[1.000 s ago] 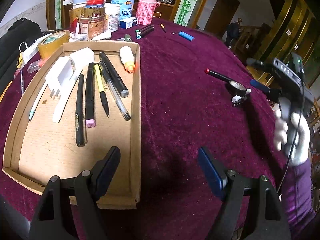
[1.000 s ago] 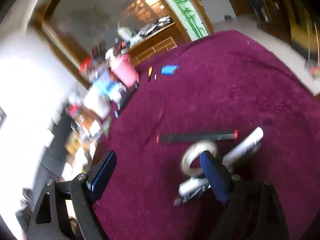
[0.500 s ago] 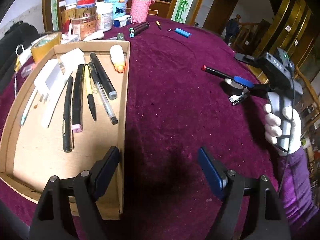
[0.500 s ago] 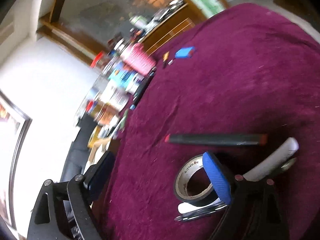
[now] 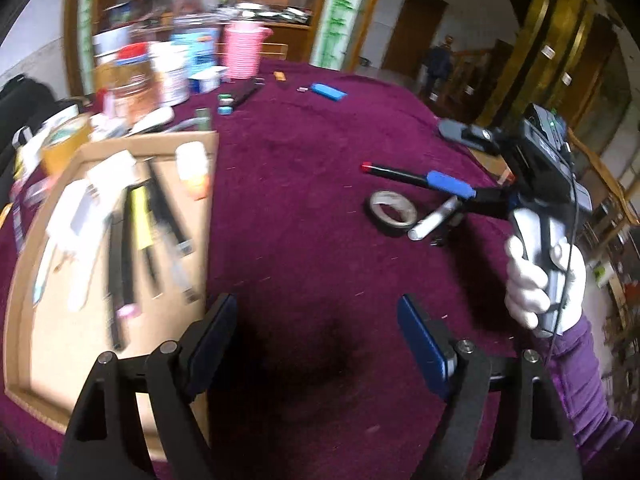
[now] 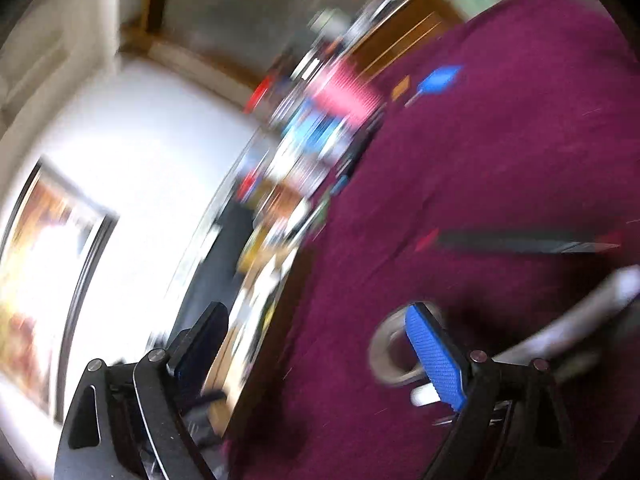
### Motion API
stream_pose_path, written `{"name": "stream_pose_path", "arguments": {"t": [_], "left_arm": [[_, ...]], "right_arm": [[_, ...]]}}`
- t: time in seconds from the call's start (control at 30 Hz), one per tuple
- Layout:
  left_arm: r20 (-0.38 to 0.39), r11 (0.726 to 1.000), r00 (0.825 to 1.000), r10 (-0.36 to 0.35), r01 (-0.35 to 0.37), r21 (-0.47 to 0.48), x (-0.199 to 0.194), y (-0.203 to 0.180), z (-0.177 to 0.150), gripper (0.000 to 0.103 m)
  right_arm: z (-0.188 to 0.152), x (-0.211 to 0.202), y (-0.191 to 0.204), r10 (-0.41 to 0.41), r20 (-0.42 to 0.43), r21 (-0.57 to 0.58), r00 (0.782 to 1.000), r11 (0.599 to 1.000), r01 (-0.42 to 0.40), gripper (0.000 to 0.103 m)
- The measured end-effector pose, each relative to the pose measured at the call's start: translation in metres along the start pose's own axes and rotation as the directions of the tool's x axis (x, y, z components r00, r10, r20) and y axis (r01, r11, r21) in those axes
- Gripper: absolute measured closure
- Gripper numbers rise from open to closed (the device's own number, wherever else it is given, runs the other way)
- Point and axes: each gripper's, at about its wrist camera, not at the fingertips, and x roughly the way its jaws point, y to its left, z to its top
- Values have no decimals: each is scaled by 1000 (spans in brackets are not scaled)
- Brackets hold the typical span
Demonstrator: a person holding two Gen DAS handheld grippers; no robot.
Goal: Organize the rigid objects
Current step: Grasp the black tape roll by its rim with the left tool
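A cardboard tray (image 5: 24, 344) at the left holds several pens, markers, a white adapter and a small bottle (image 5: 193, 168). A tape roll (image 5: 392, 213), a white marker (image 5: 434, 224) and a black pen with red ends (image 5: 394, 172) lie on the purple cloth at the right. My left gripper (image 5: 316, 340) is open and empty above bare cloth by the tray's right wall. My right gripper (image 6: 316, 344) is open and empty, tilted, its blue pad over the tape roll (image 6: 390, 354); the black pen (image 6: 520, 242) lies beyond. It also shows in the left wrist view (image 5: 448, 184).
Jars, cans and a pink cup (image 5: 242, 56) crowd the table's far left. A blue lighter (image 5: 328, 91) and dark markers (image 5: 240, 98) lie at the back. A yellow tape roll (image 5: 60, 144) sits left of the tray. The table edge curves away on the right.
My left gripper has shifted right, away from the tray, and the view has swung. My right gripper has tilted and moved further over the tape roll. Both stay open.
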Motion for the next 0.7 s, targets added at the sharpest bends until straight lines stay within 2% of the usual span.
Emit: {"name": "stream_pose_path", "arguments": {"t": [0.13,0.27,0.43,0.6,0.63,0.67,0.7], "left_arm": [[-33,996,999,-31,34,77,34,-30,17,23],[-6,987,1000,-25,26,156,67,-51,42,23],[-47,990,996,-81,86,111,114,-55,67,23],[-88,994,993,-78,84,63,144,-50,76,25],[-90,995,992,-85,89,43,147,-45,77,28],[-94,996,992,-83,86,36,149,-43,77,43],[-95,997,994,-49,55,55,151,-43,77,55]], "right_arm": [[10,-29,-21,-52,120,92,991,995,41,10],[10,-29,-31,-75,131,138,988,989,57,10],[6,-34,-31,-86,115,139,990,988,69,10],[8,-32,-30,-91,108,132,990,988,77,10],[8,-31,-30,-93,102,134,990,988,79,10],[8,-29,-30,-96,94,137,991,987,82,10],[8,-27,-30,-101,87,139,991,986,89,10]]}}
